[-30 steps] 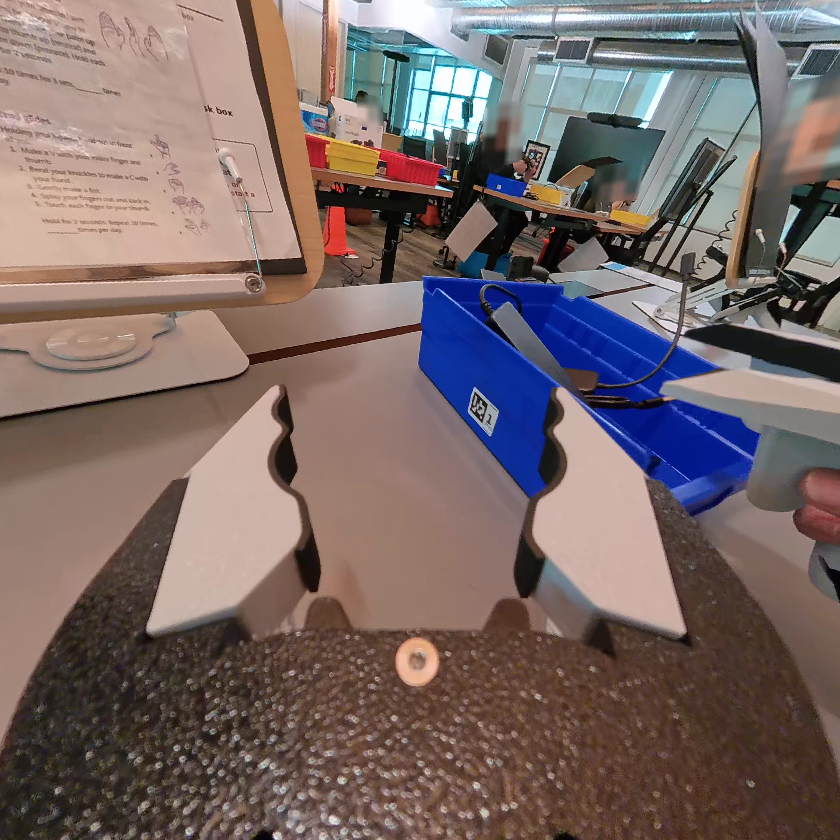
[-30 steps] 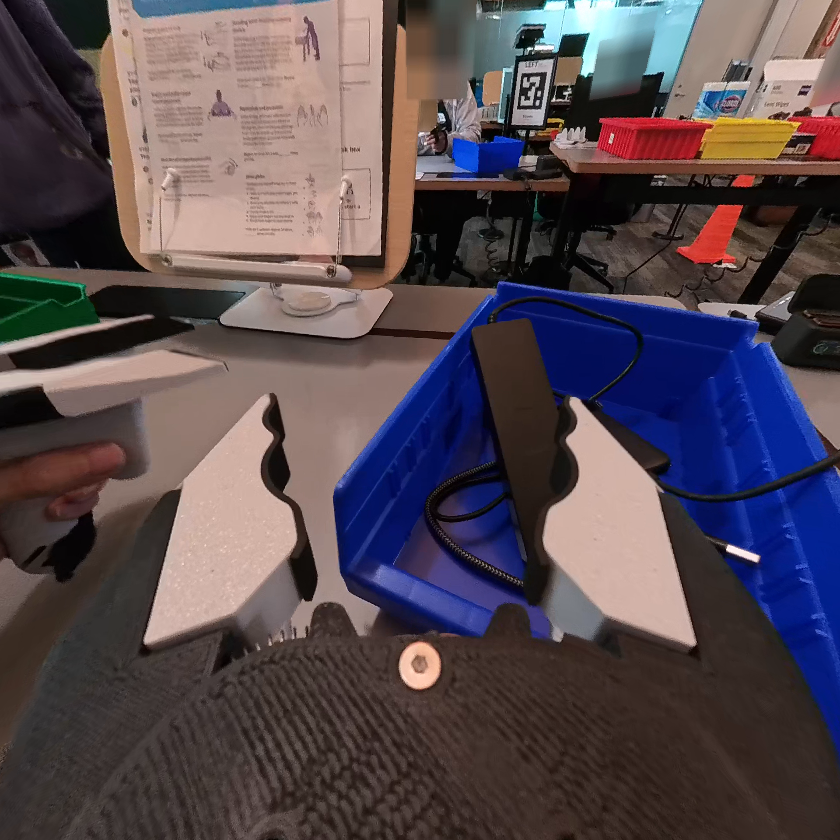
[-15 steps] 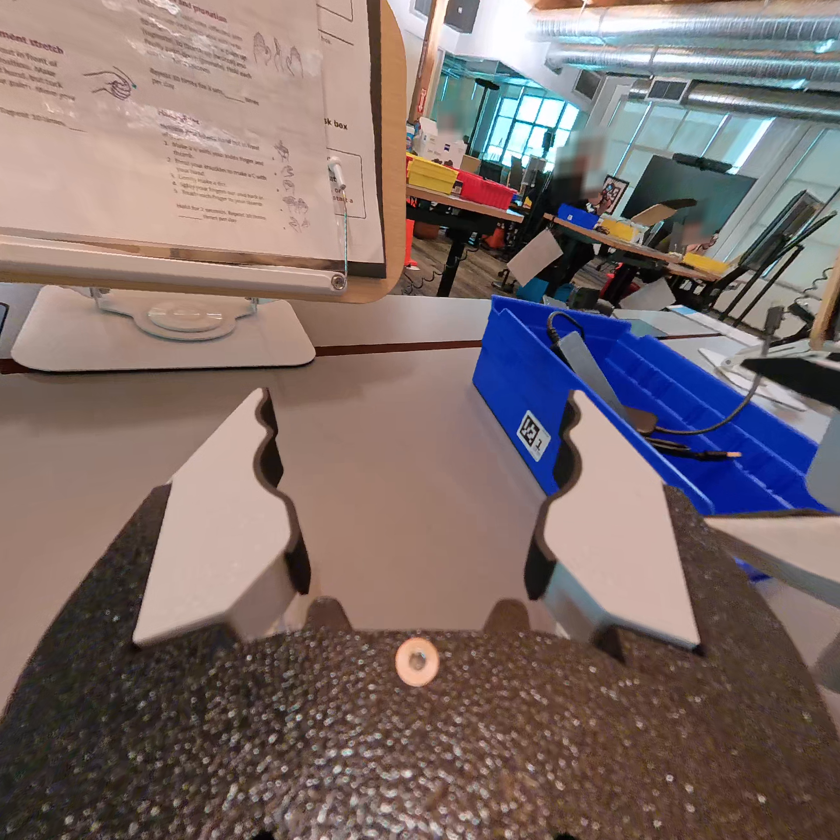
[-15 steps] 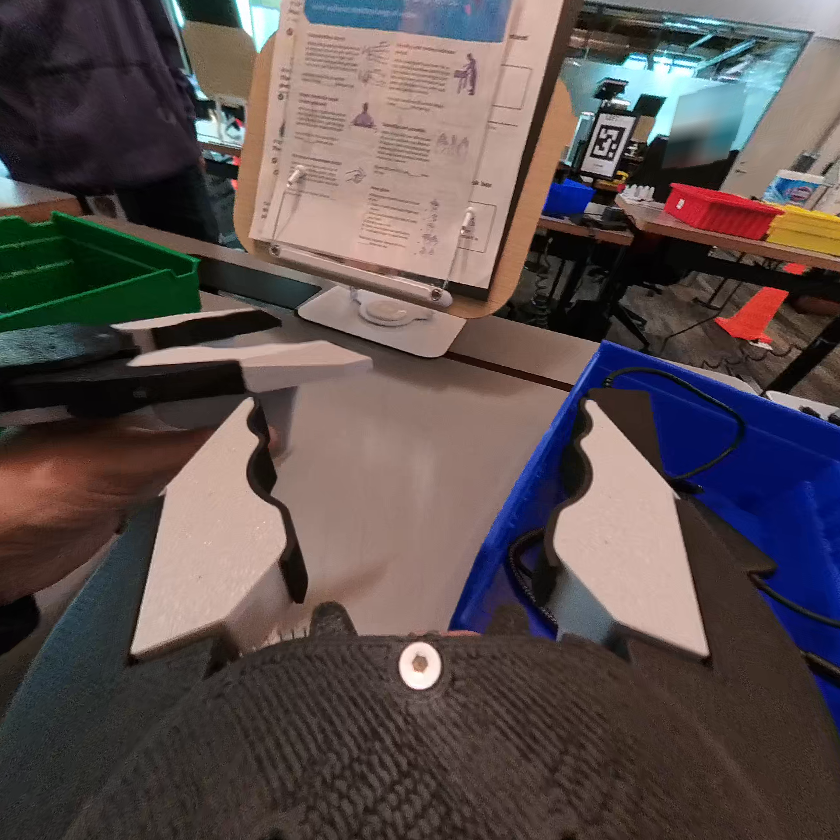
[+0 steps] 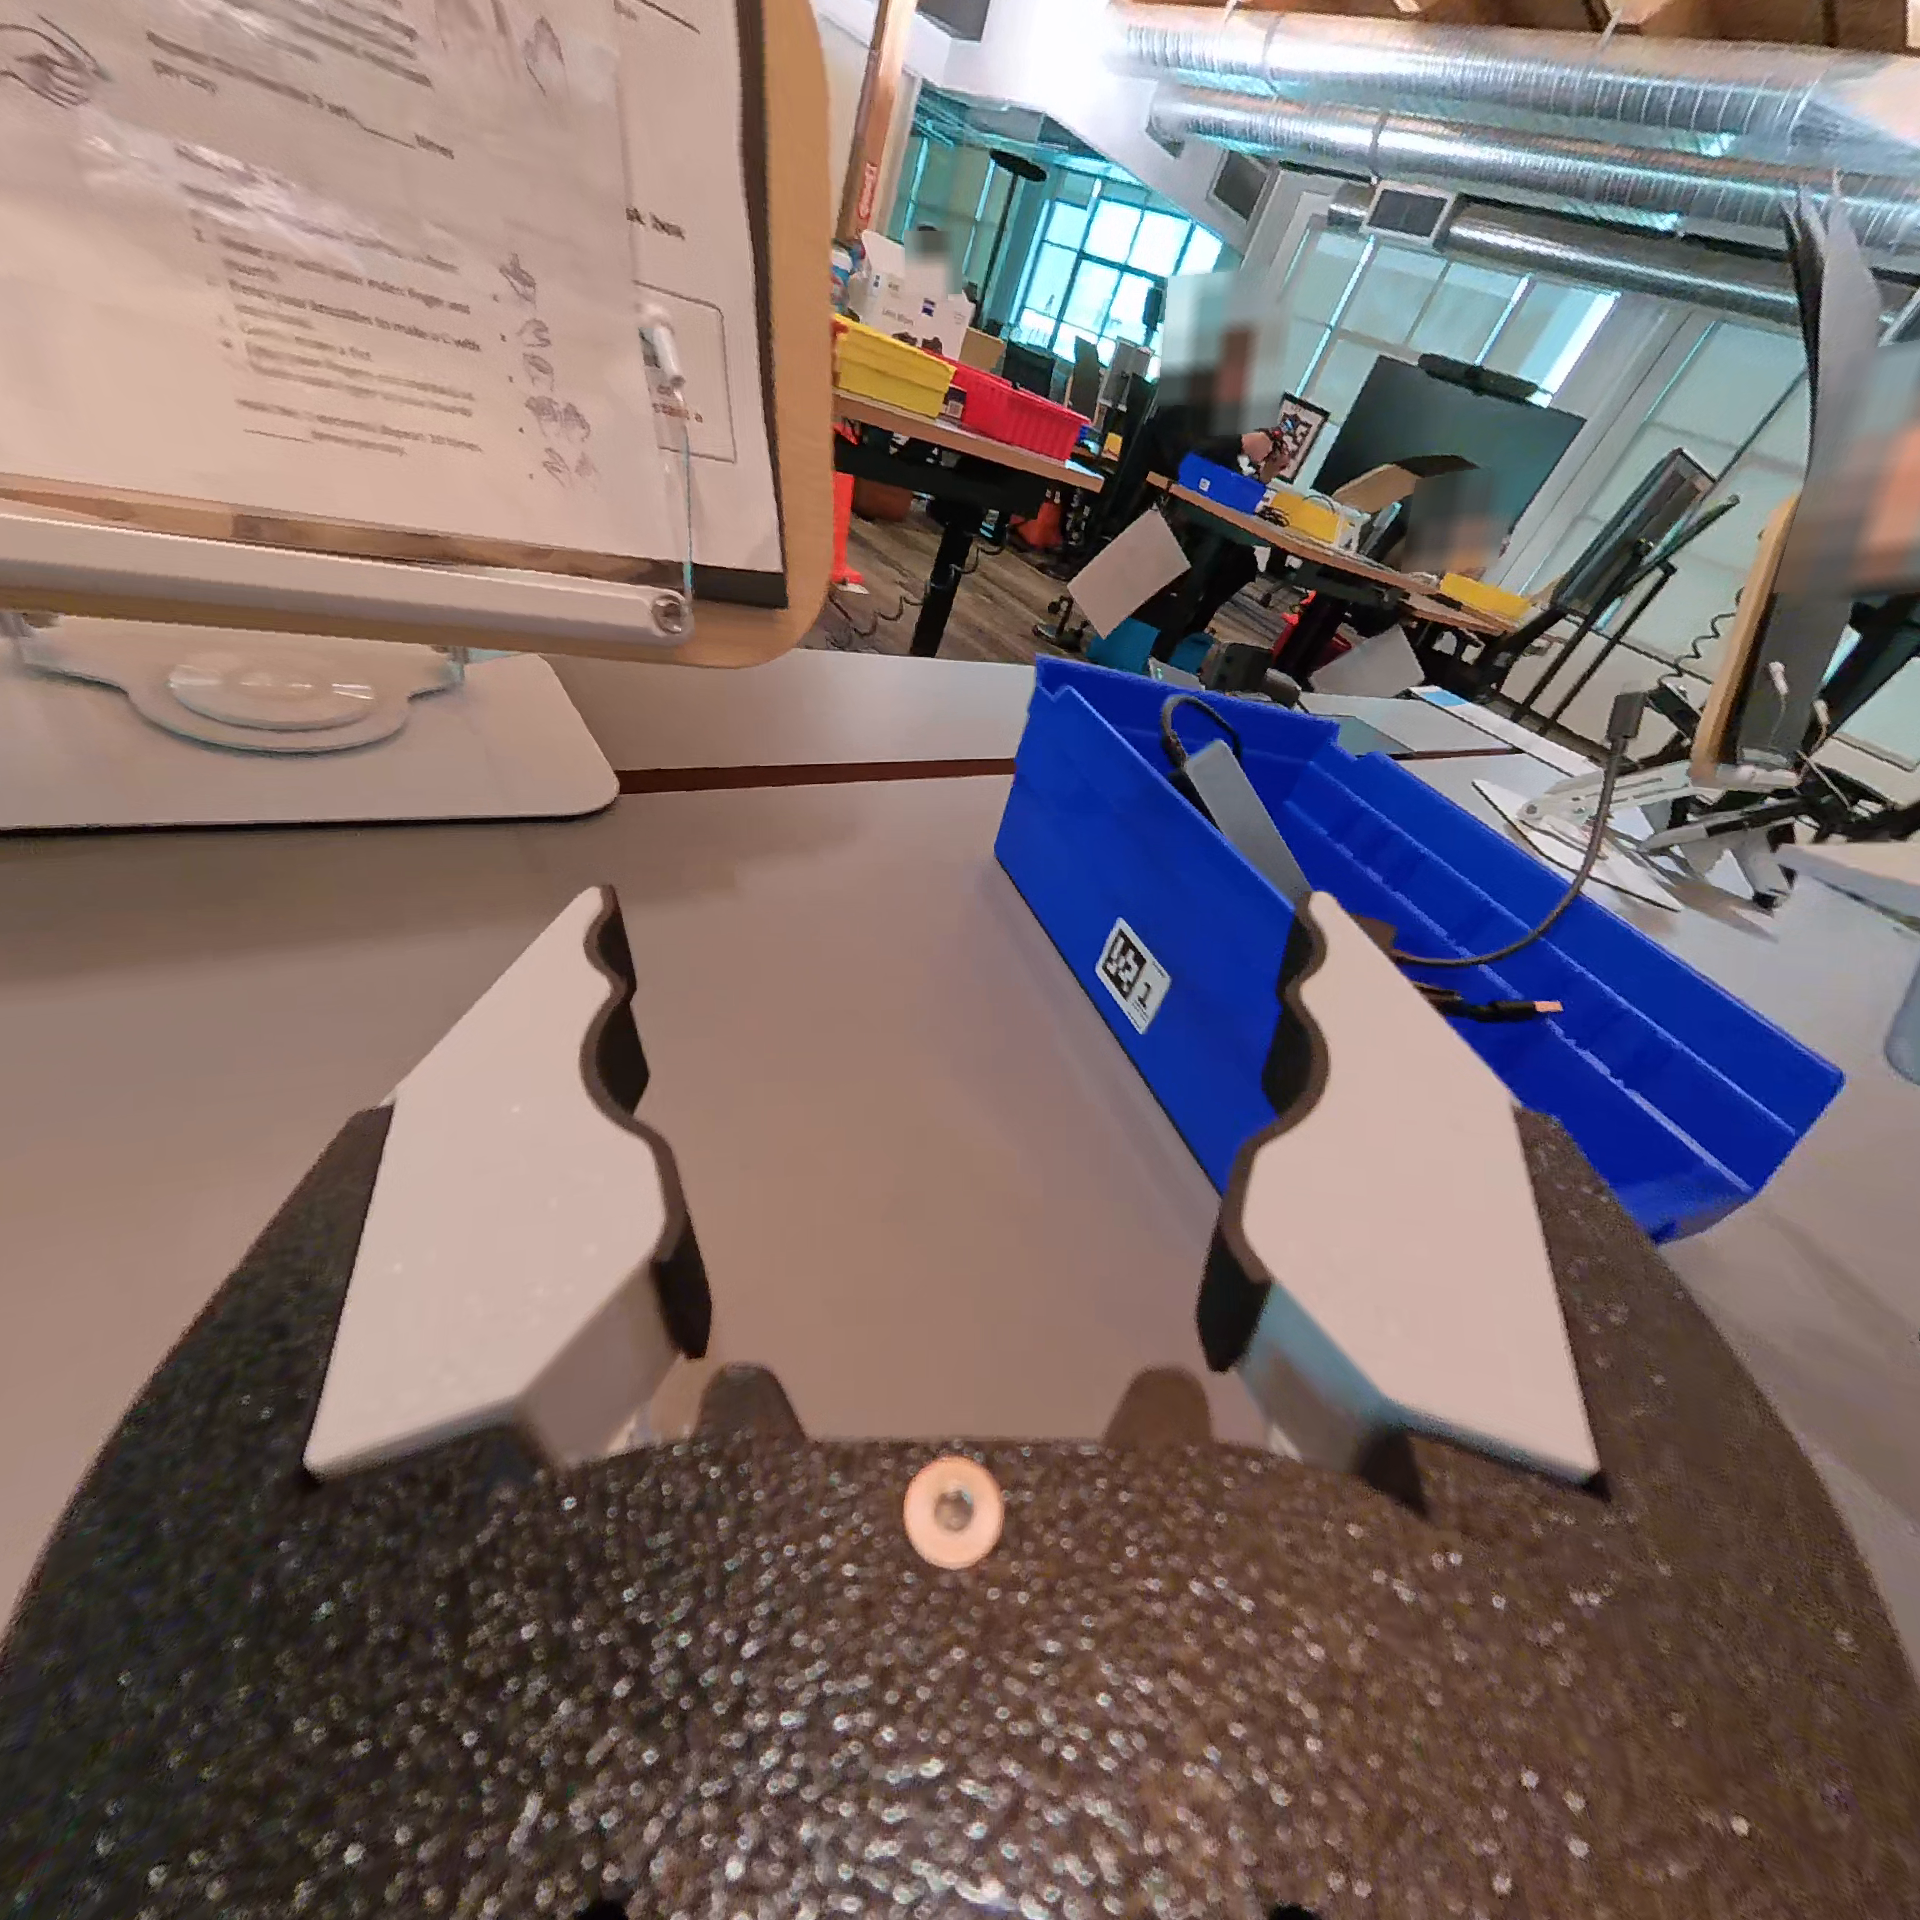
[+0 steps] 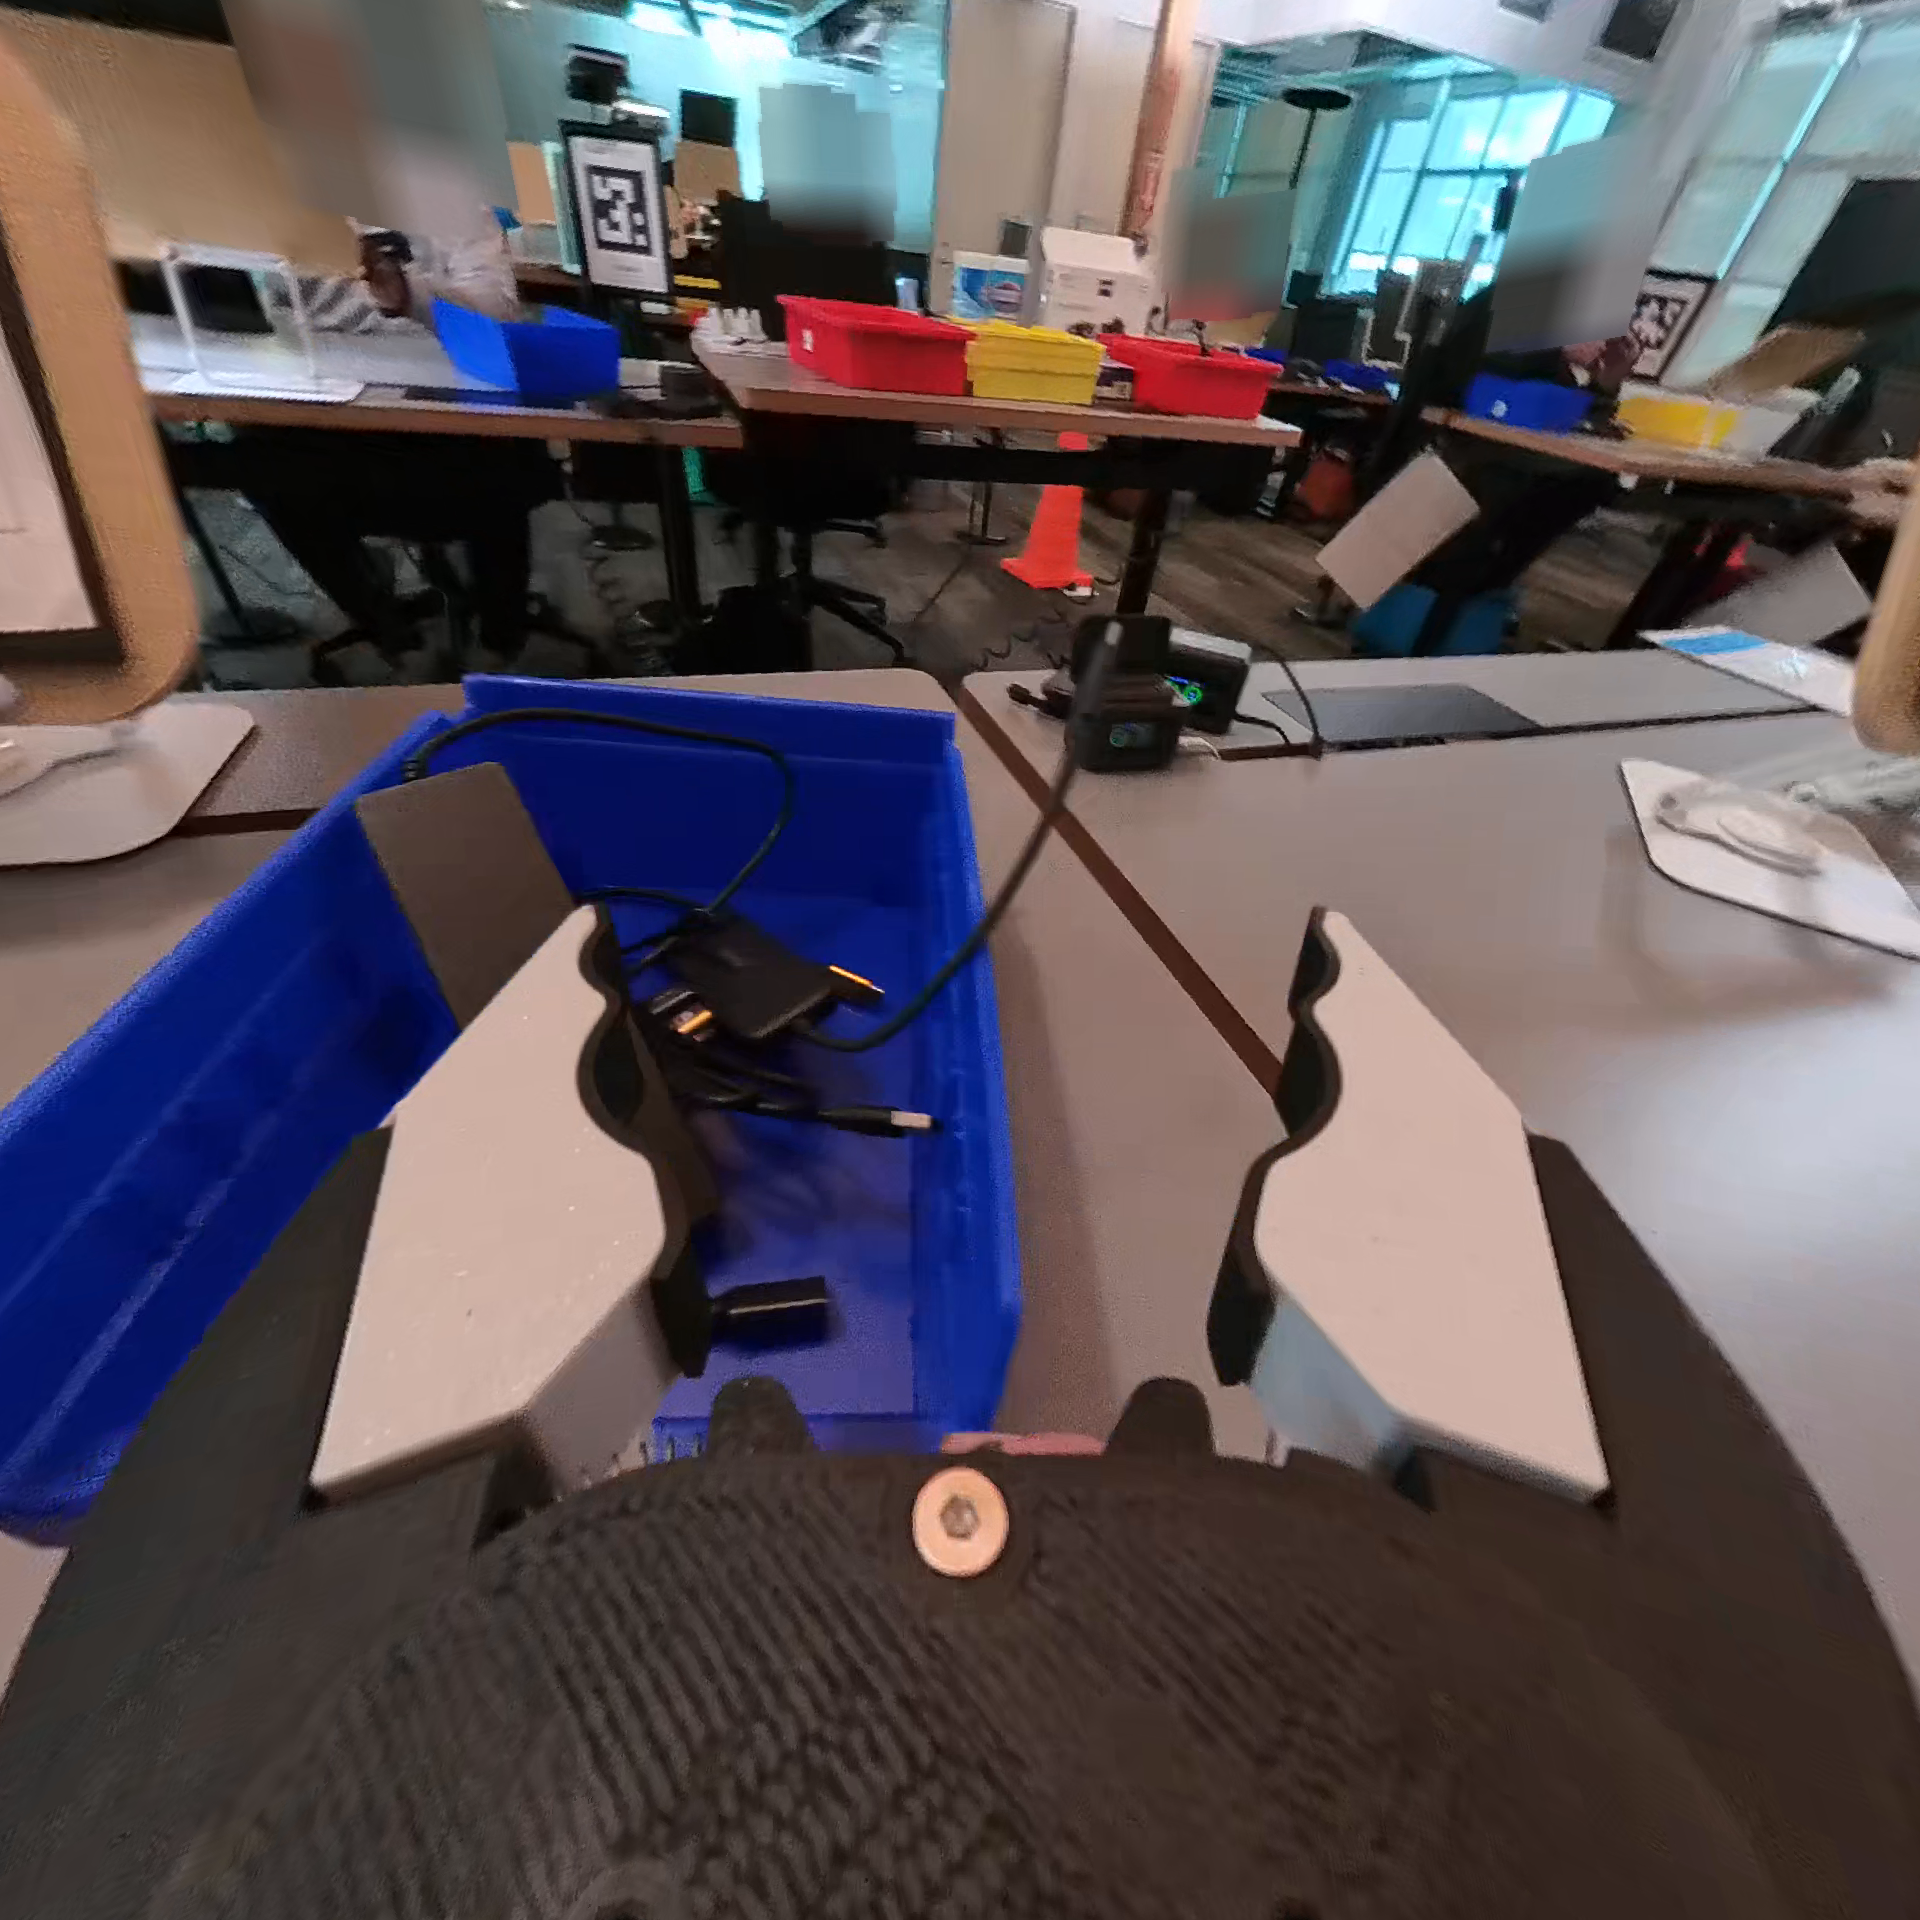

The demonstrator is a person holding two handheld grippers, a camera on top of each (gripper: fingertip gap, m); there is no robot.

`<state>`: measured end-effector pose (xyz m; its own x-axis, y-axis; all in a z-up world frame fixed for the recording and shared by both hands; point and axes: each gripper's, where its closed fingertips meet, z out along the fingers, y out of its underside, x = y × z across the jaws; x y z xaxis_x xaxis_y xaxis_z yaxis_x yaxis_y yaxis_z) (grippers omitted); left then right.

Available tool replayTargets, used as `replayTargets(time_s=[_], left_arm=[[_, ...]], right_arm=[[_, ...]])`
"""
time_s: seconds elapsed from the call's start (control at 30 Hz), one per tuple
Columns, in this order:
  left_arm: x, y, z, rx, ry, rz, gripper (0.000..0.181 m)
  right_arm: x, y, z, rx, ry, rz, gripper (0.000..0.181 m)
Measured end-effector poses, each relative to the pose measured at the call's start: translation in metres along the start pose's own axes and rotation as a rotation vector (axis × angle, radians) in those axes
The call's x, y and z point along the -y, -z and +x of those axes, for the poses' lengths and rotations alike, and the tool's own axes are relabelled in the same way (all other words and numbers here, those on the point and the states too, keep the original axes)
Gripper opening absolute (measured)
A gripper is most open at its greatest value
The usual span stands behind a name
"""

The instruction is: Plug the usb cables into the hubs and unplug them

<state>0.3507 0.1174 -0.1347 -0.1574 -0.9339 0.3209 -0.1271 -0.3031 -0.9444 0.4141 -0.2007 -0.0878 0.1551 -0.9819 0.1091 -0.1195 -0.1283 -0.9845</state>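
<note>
A blue bin [image 6: 260, 1039] on the grey table holds a long dark hub [image 6: 457, 873] leaning on its left wall, a smaller black hub [image 6: 764, 977] and several black USB cables [image 6: 862, 1120]. One cable [image 6: 1029, 852] arches out over the bin's right wall. My right gripper [image 6: 951, 1029] is open and empty, above the bin's near right corner. In the left wrist view the bin [image 5: 1143, 914] lies to the right, with the long hub [image 5: 1242, 821] and a cable plug [image 5: 1507, 1006] in it. My left gripper [image 5: 951, 1049] is open and empty over bare table, left of the bin.
A document stand with printed sheets [image 5: 395, 343] on a white base [image 5: 312, 748] stands at the back left. A small black device [image 6: 1132, 707] sits behind the bin. Another white stand base [image 6: 1766, 852] lies to the right. Tables with red and yellow bins [image 6: 1029, 358] stand behind.
My right gripper has swung right, from the table left of the bin to the bin's right side; the left gripper has left its view. My left gripper turned slightly, keeping the bin at its right.
</note>
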Motion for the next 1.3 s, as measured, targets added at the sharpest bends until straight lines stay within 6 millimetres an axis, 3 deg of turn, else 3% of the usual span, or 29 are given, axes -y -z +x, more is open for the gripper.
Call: replayTargets(time_s=[0.07, 0.23, 0.4, 0.5, 0.63, 0.7, 0.8, 0.9, 0.97, 1.03, 1.17, 1.23, 1.3], left_arm=[[-0.010, -0.004, 0.013, -0.038, -0.002, -0.035, 0.121], [-0.034, -0.014, 0.080, -0.193, -0.033, -0.120, 0.111], [-0.063, -0.053, 0.111, -0.113, -0.135, -0.236, 0.110], [-0.075, -0.078, 0.114, -0.025, -0.230, -0.298, 0.109], [-0.085, -0.098, 0.103, 0.055, -0.360, -0.345, 0.073], [-0.085, -0.100, 0.098, 0.060, -0.405, -0.319, 0.036], [-0.076, -0.094, 0.082, 0.087, -0.450, -0.281, 0.026], [-0.068, -0.079, 0.068, 0.081, -0.441, -0.235, 0.021], [-0.062, -0.064, 0.058, 0.093, -0.452, -0.207, 0.020], [-0.058, -0.051, 0.047, 0.104, -0.420, -0.186, 0.020], [-0.052, -0.028, 0.028, 0.129, -0.386, -0.165, 0.022], [-0.050, -0.023, 0.021, 0.131, -0.376, -0.162, 0.023], [-0.049, -0.023, 0.016, 0.127, -0.395, -0.175, 0.023]], right_arm=[[-0.007, 0.002, 0.002, 0.022, -0.009, -0.012, 0.123], [-0.016, -0.002, -0.020, 0.127, -0.056, -0.044, 0.121], [-0.020, -0.003, -0.021, 0.110, -0.029, -0.055, 0.122], [-0.014, -0.001, -0.027, 0.130, -0.028, -0.039, 0.121], [-0.004, 0.005, -0.041, 0.178, -0.022, -0.013, 0.120], [0.002, 0.009, -0.051, 0.209, -0.023, 0.004, 0.119], [0.014, 0.018, -0.069, 0.269, -0.029, 0.034, 0.119], [0.032, 0.034, -0.101, 0.356, -0.029, 0.051, 0.110], [0.053, 0.047, -0.139, 0.453, -0.050, 0.073, 0.106], [0.086, 0.059, -0.194, 0.595, -0.061, 0.096, 0.105], [0.141, 0.085, -0.343, 0.959, -0.094, -0.028, 0.111], [0.157, 0.100, -0.412, 1.098, -0.176, -0.125, 0.113], [0.152, 0.087, -0.461, 1.049, -0.179, -0.205, 0.104]])
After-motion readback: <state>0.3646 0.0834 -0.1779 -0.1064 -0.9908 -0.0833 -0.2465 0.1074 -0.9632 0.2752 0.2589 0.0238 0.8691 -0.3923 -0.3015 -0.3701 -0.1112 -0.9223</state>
